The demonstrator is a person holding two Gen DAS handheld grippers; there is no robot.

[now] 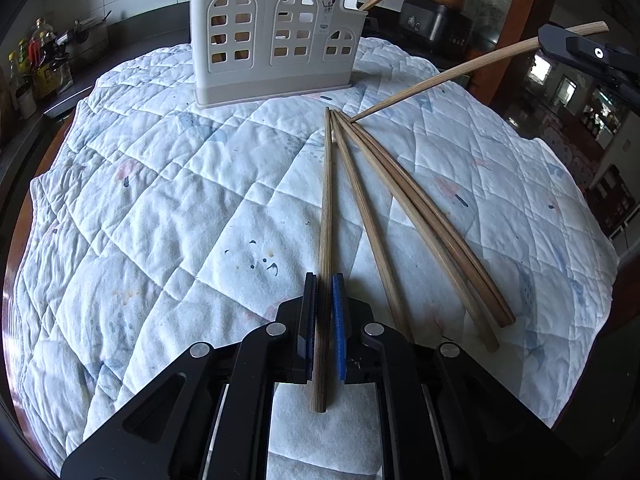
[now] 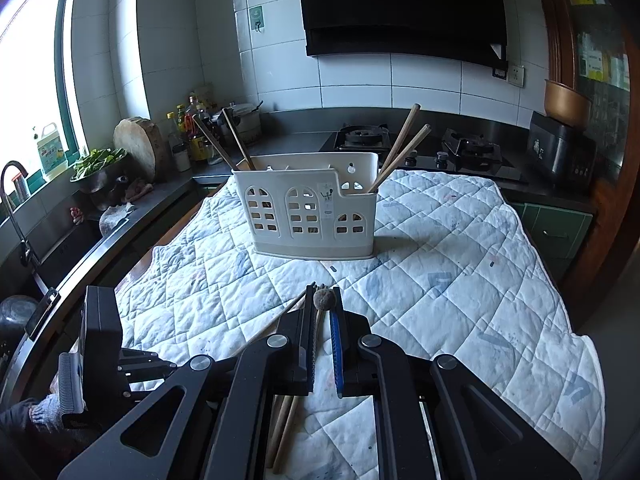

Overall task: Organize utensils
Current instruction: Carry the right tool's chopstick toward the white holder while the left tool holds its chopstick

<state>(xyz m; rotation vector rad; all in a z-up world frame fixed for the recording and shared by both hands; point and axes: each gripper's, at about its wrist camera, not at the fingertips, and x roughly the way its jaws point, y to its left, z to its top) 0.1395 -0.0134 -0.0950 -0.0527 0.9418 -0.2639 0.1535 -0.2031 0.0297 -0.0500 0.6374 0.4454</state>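
My left gripper (image 1: 324, 280) is low over the quilted cloth (image 1: 180, 200), shut on a wooden chopstick (image 1: 327, 200) that lies flat and points toward the beige utensil holder (image 1: 272, 40). Three more chopsticks (image 1: 424, 220) fan out on the cloth to its right. At the upper right, my right gripper (image 1: 550, 38) is shut on another chopstick (image 1: 440, 80), which slants down until its tip touches the cloth by the fan's far ends. In the right wrist view that stick's butt end (image 2: 323, 300) shows between the jaws of the right gripper (image 2: 323, 292). The holder (image 2: 308, 216) has chopsticks in both end compartments.
The cloth covers a table (image 2: 140, 264) in a kitchen. A gas hob (image 2: 420, 144) and a dark counter lie behind the holder, with bottles (image 2: 192, 128) and a sink (image 2: 60, 248) to the left. A gloved hand (image 2: 44, 408) shows at lower left.
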